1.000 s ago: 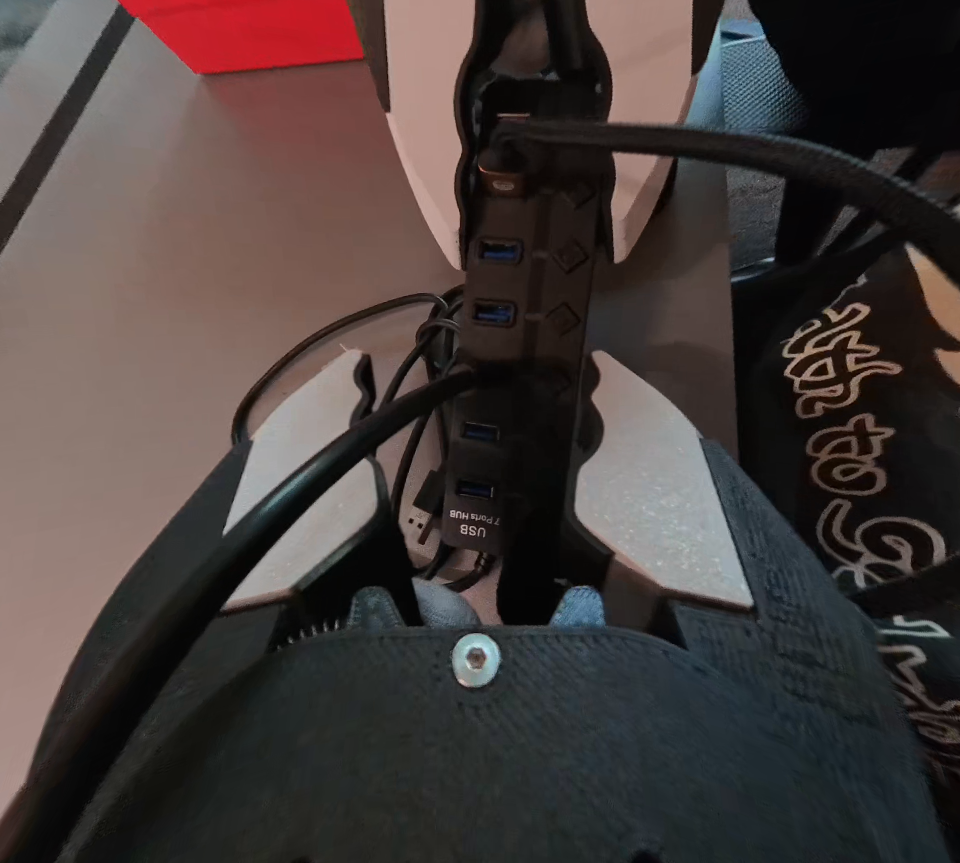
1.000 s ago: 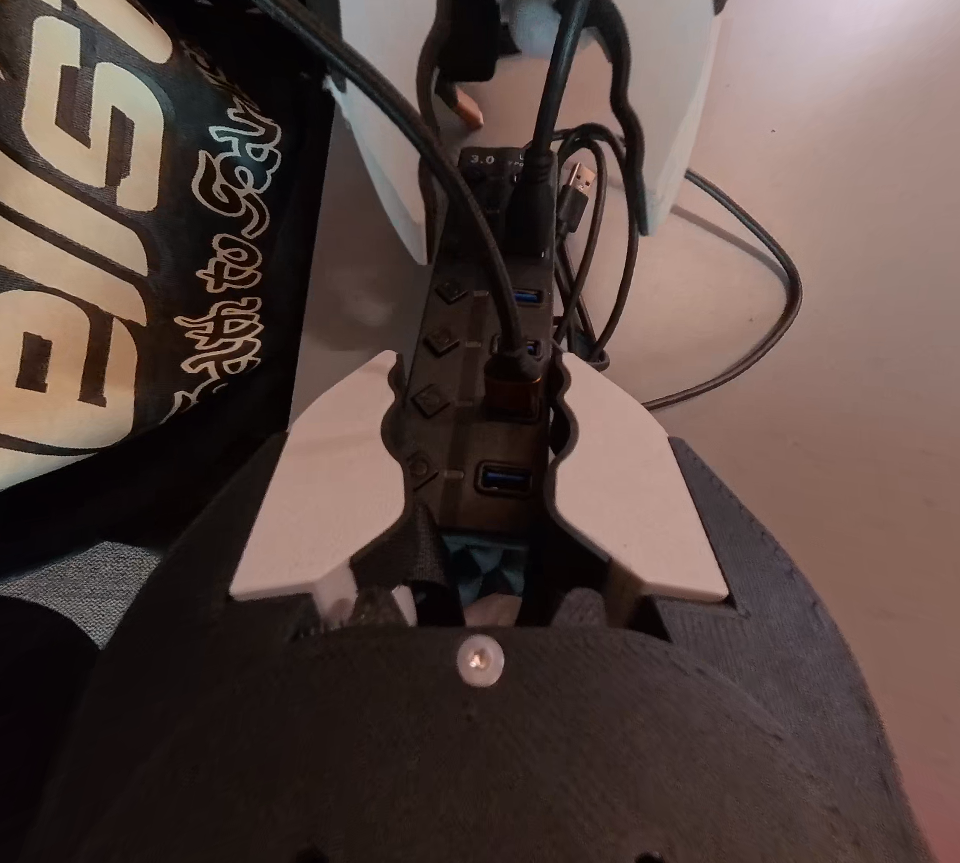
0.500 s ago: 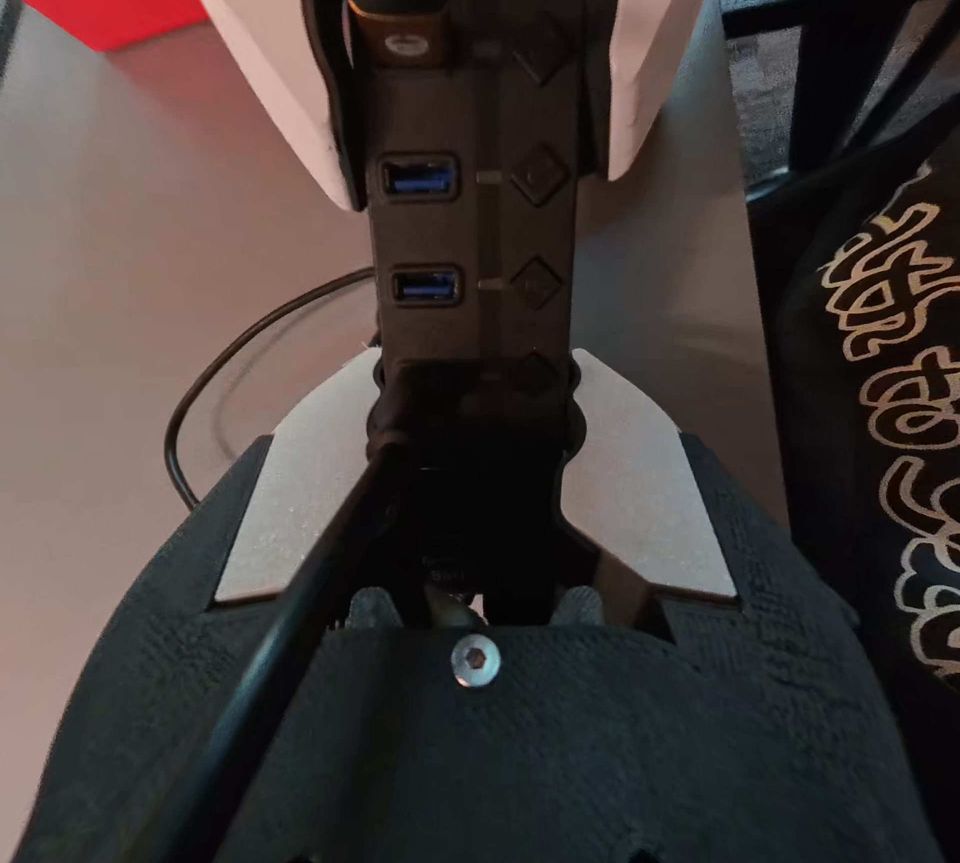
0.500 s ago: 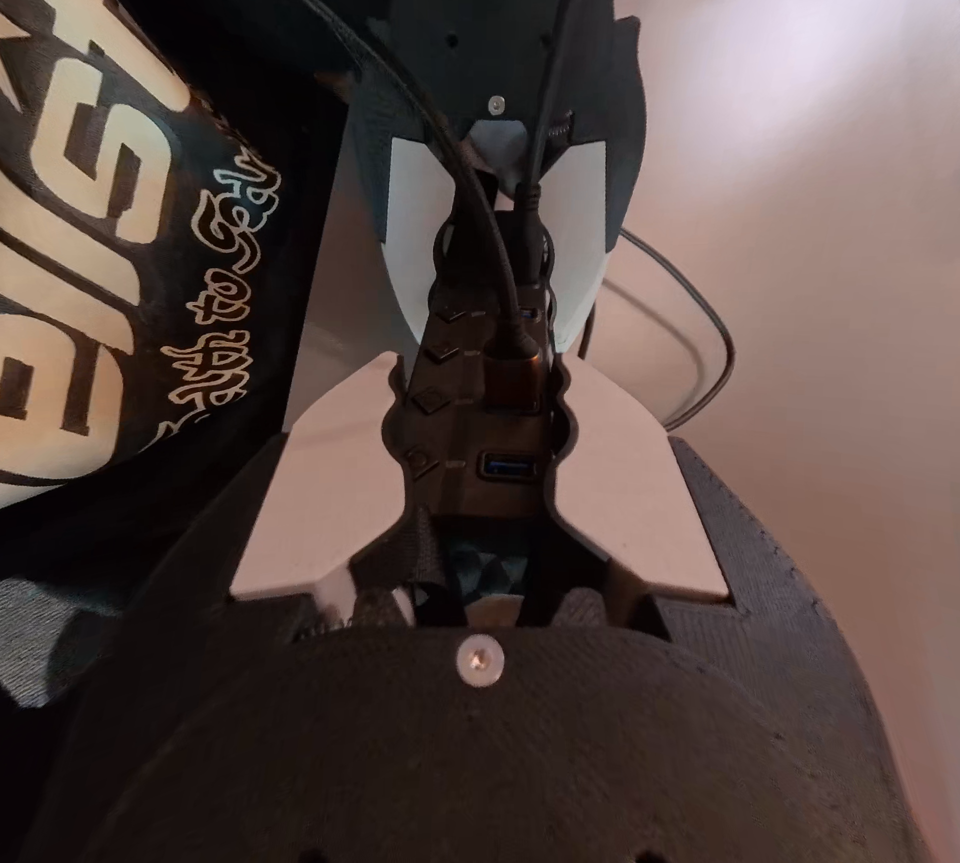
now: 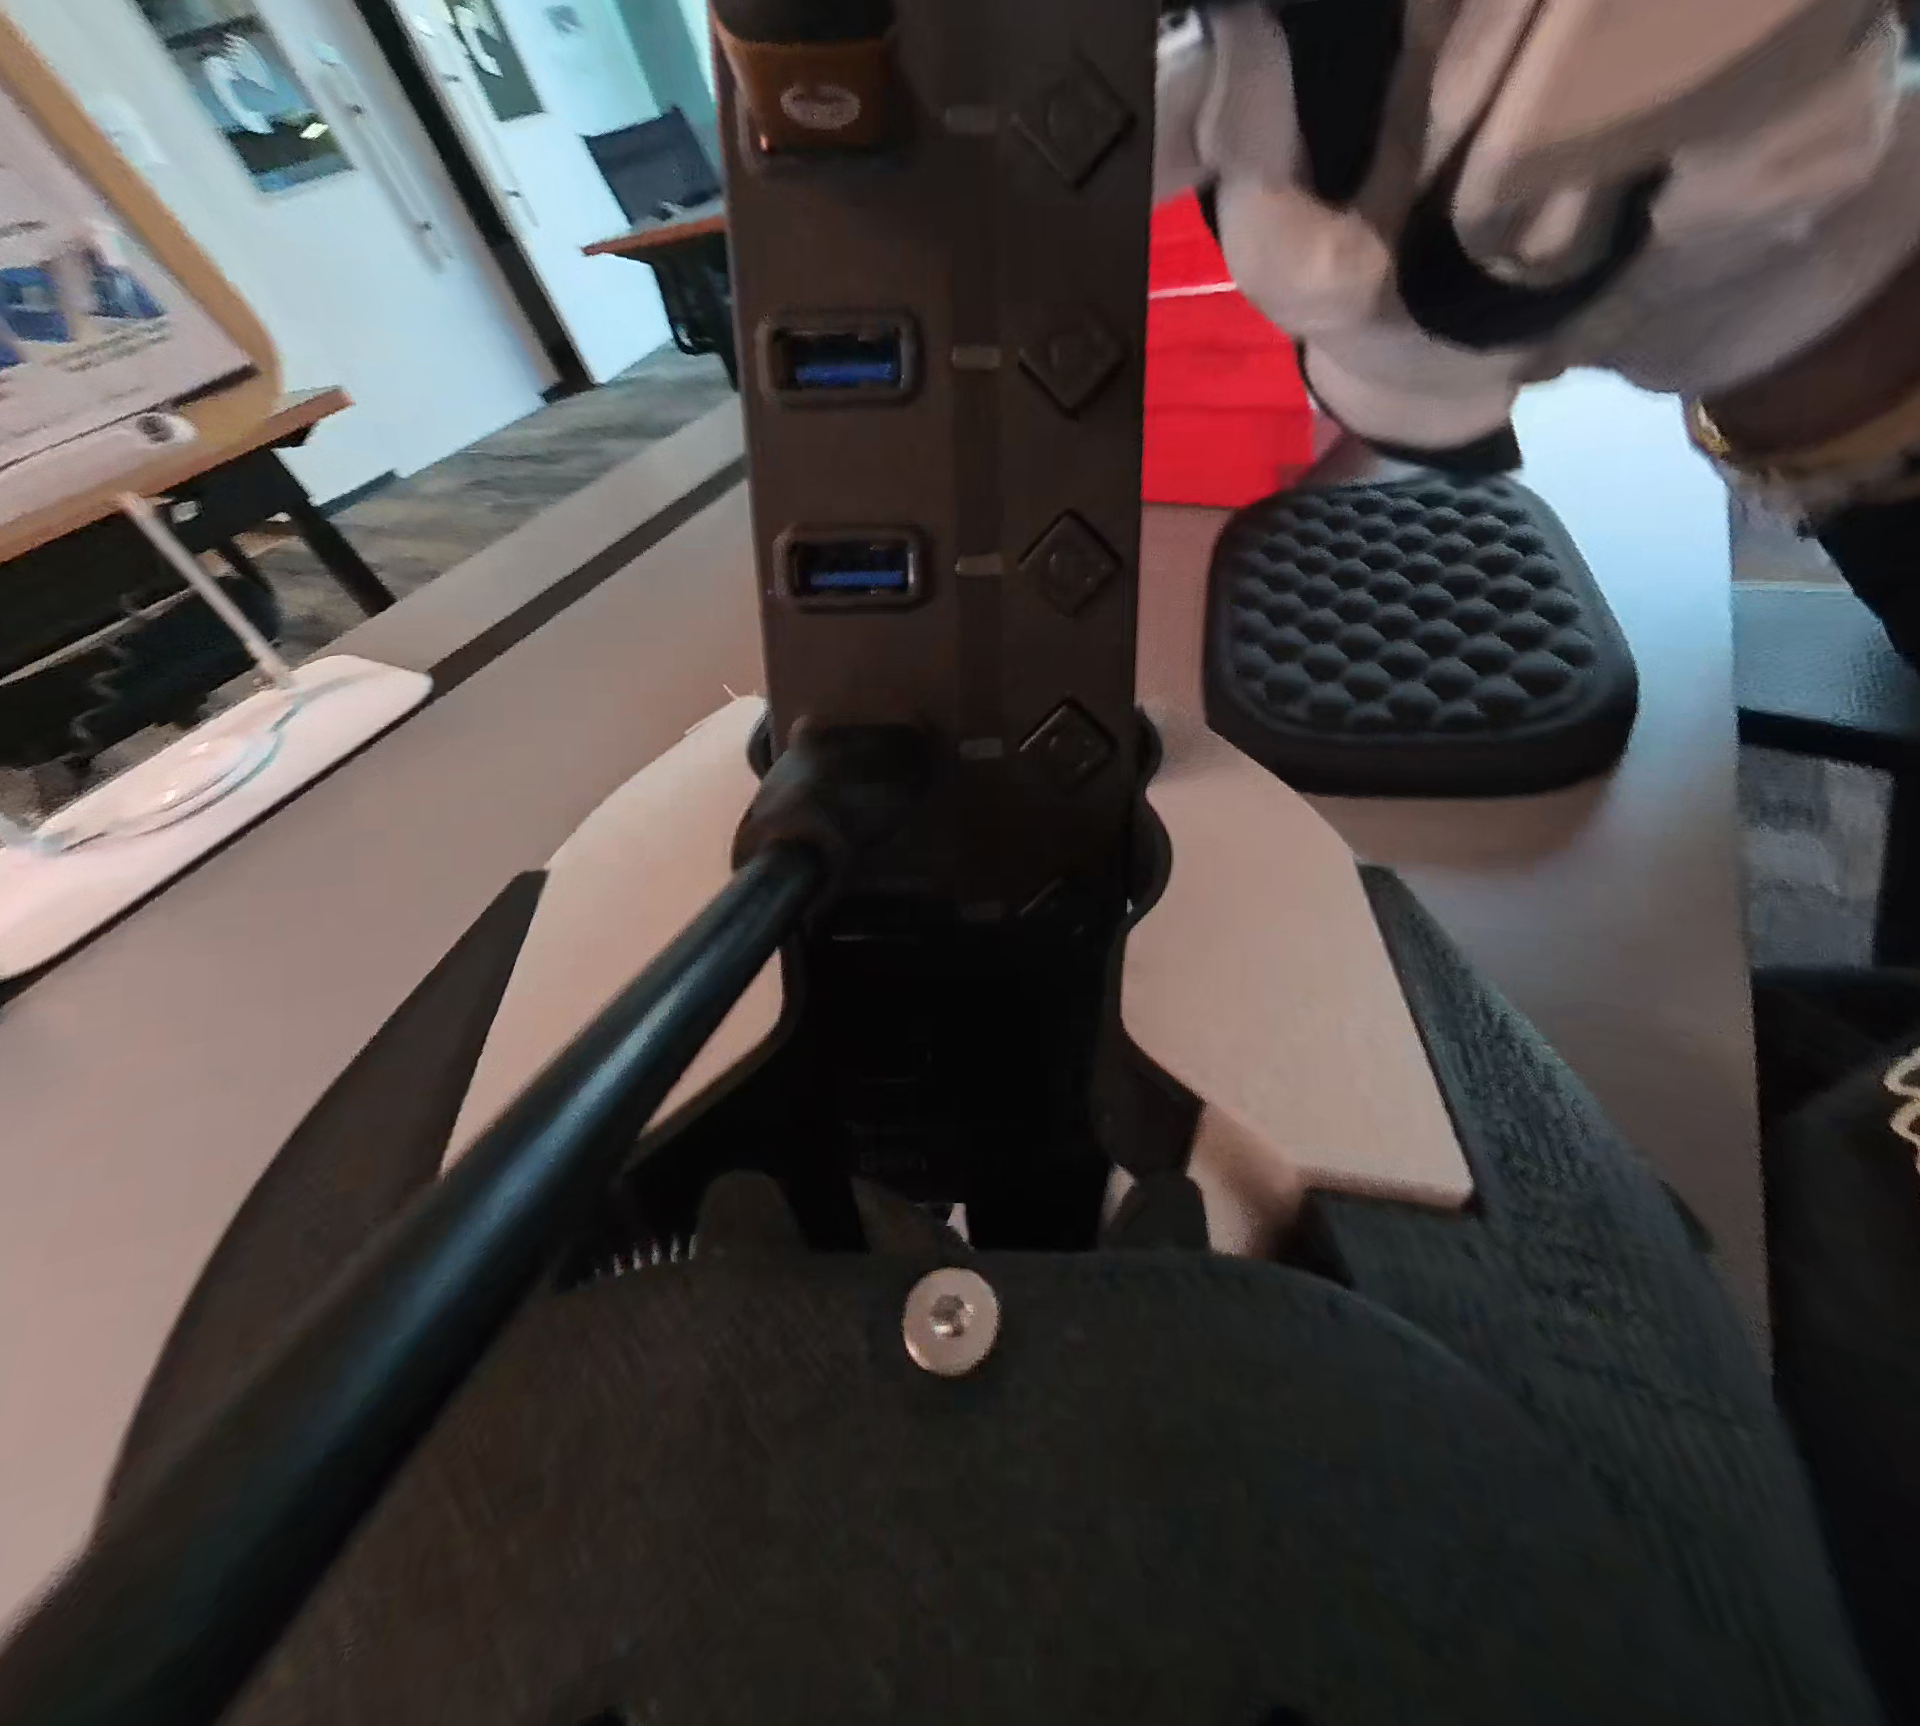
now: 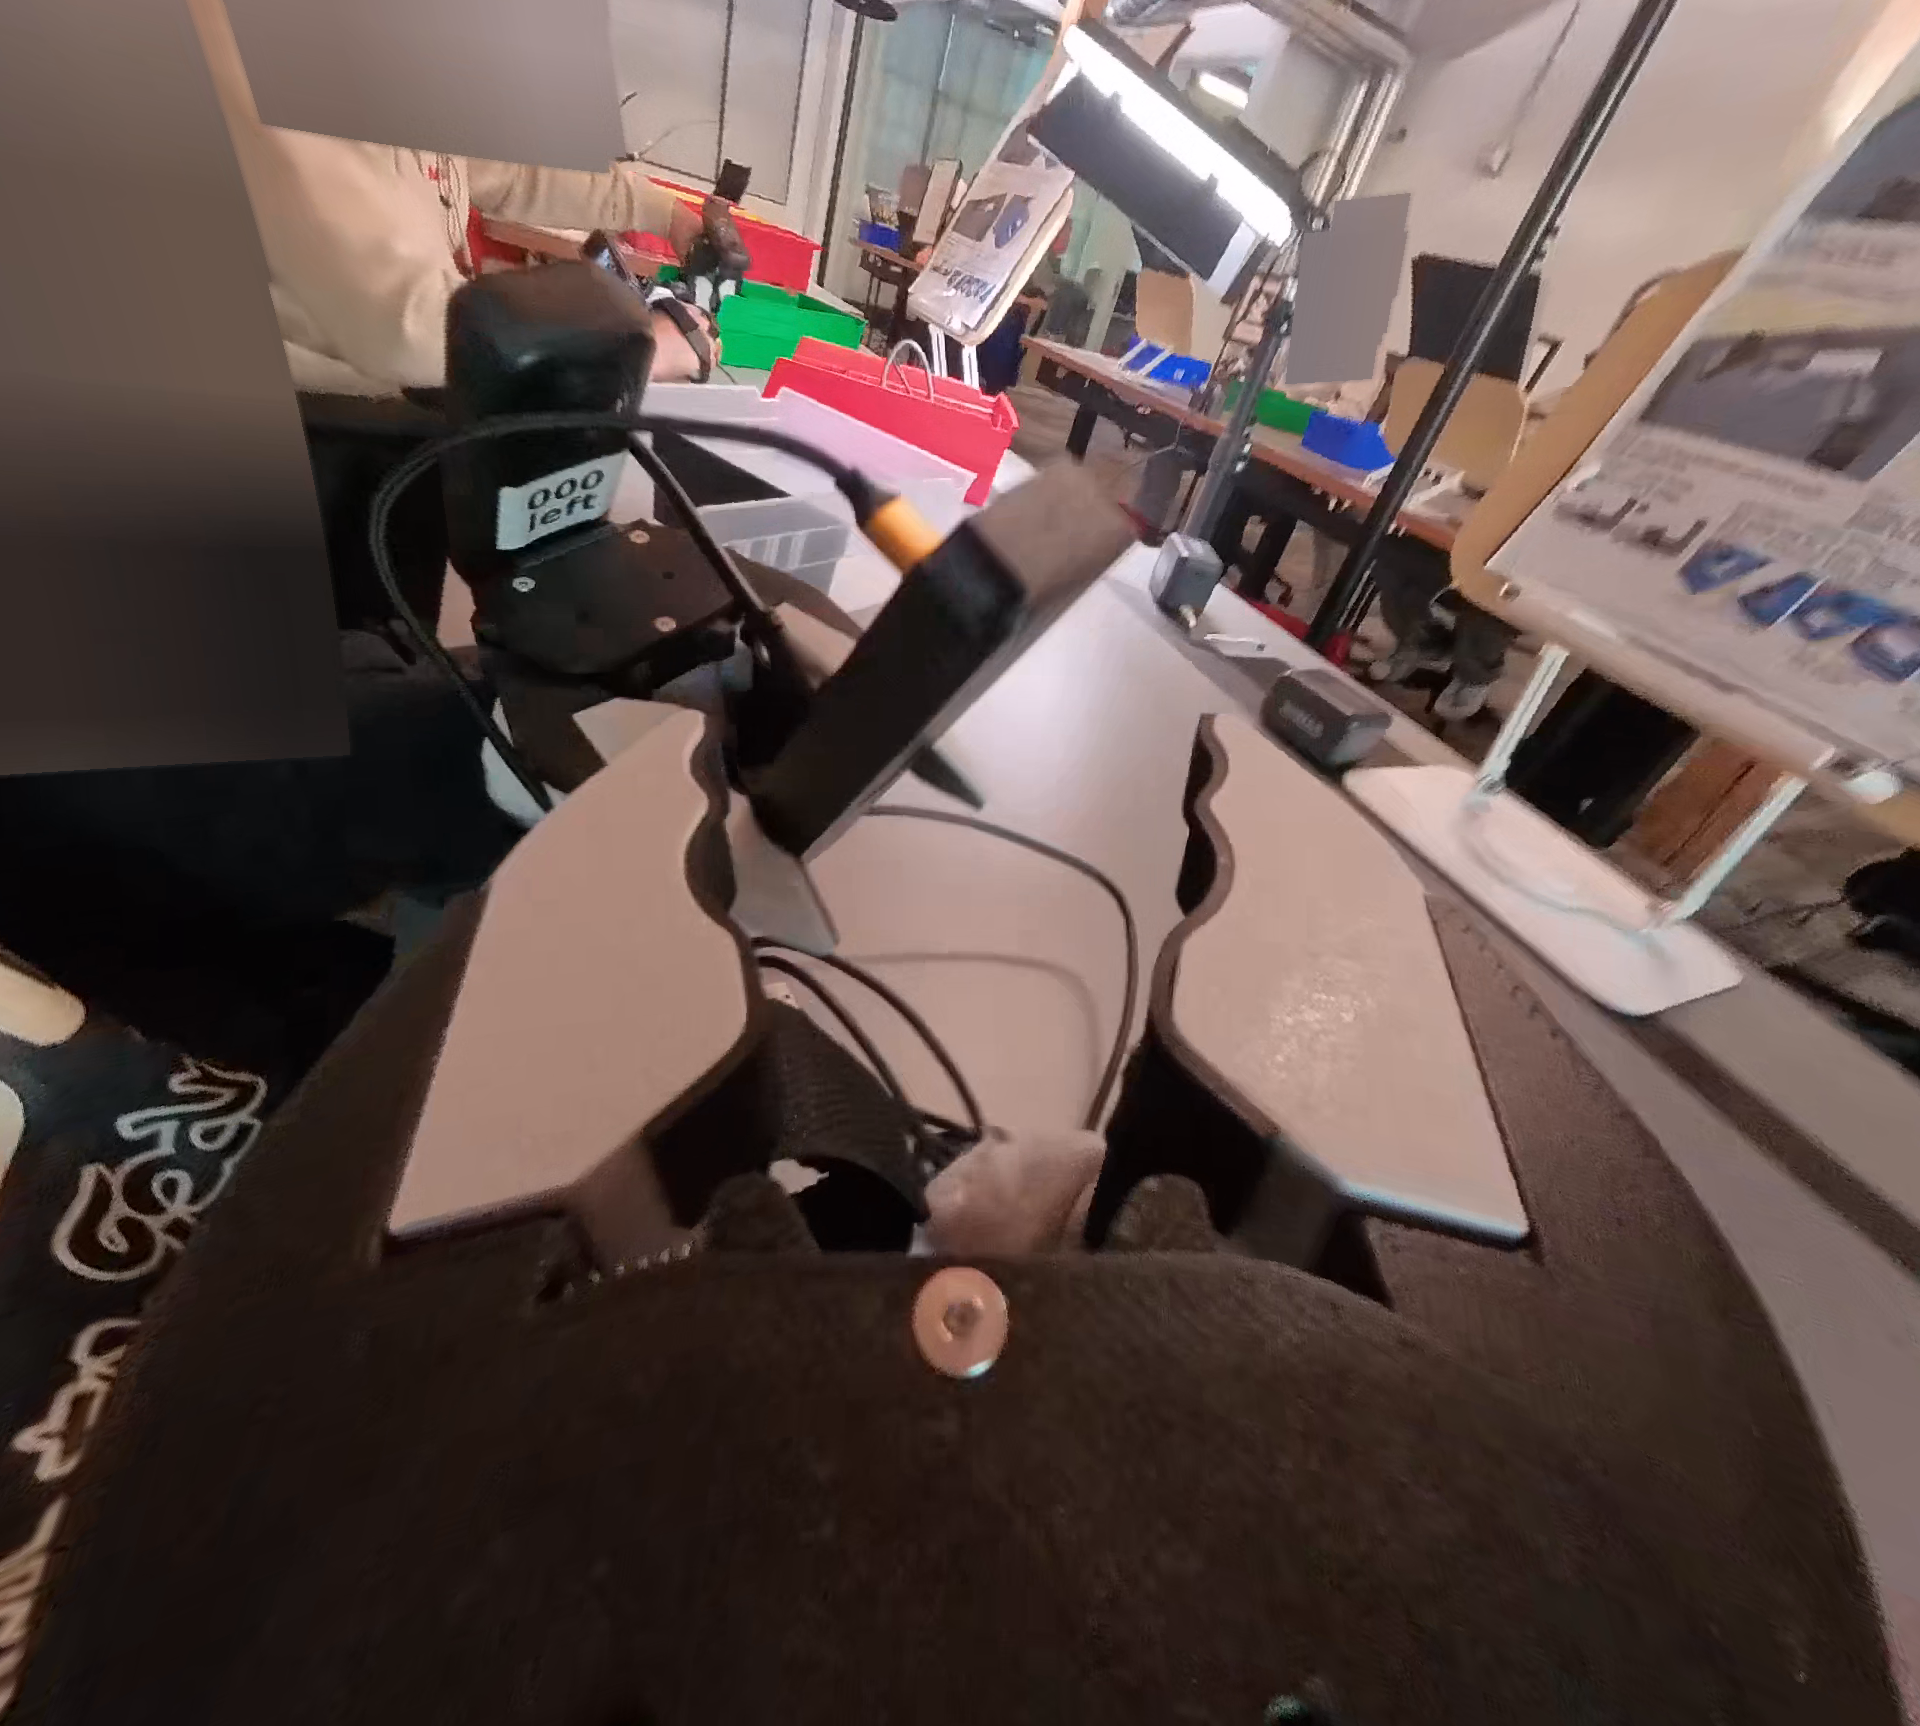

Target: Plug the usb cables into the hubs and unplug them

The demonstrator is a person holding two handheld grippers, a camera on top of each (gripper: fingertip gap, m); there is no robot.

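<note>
Hub (image 5: 940, 450) is sitting clamped at its lower end between the narrowed fingers of the left gripper (image 5: 940, 855), lifted off the table (image 5: 343, 845) and standing up along the left wrist view. Two cables are sitting plugged in: a black cable (image 5: 582, 1042) in a port just above the fingers, and an orange-collared plug (image 5: 816, 87) higher up, with two blue ports (image 5: 844, 367) lying empty between them. In the right wrist view the right gripper (image 6: 956, 887) is hanging wide apart and holding nothing, with the tilted hub (image 6: 925, 637) and its orange-collared plug (image 6: 902, 530) just ahead of it and loose cable (image 6: 1049, 938) trailing on the table below. Judging by this, the unplugging step is in hand. The next move is likely calling for the right gripper to close on the orange-collared plug and pull straight along the port axis while the left is bracing the hub.
</note>
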